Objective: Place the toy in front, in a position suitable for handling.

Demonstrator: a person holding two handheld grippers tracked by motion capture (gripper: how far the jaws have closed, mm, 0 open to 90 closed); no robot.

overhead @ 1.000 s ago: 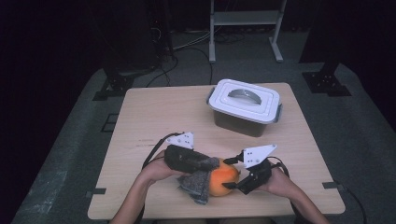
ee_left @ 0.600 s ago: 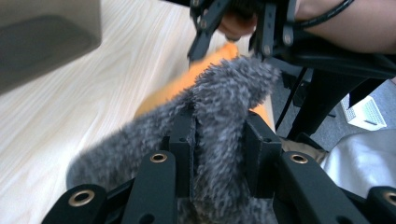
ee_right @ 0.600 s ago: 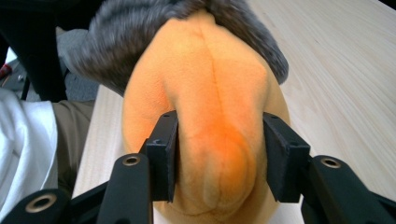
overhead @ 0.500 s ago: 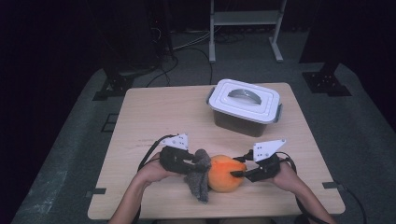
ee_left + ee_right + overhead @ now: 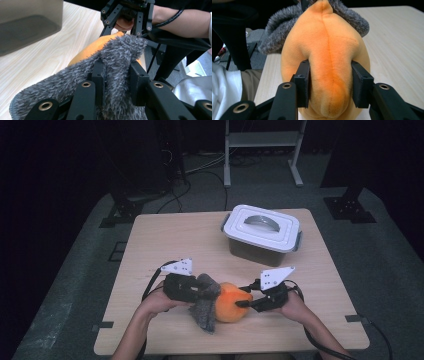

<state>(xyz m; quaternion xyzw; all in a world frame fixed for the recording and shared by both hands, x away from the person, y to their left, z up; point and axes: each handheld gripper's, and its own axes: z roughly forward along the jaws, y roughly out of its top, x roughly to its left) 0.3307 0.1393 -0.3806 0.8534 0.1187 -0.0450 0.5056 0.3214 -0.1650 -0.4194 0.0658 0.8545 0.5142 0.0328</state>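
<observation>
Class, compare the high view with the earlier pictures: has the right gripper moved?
Yes. The right gripper has moved away from the table's near edge, towards the lidded box. Its jaws have just been closing and now pinch the orange plush toy.

Light falls from above onto the desk [image 5: 170, 240], which shows pale and evenly lit in the high view, while the floor and everything around it sink into near black. The white box lid [image 5: 262, 224] is bright but not glaring, and shadows under things on the desk are soft and short. The high view is slightly soft and grainy. In the 2 gripper views the fur and plush are sharp; the background blurs.
</observation>
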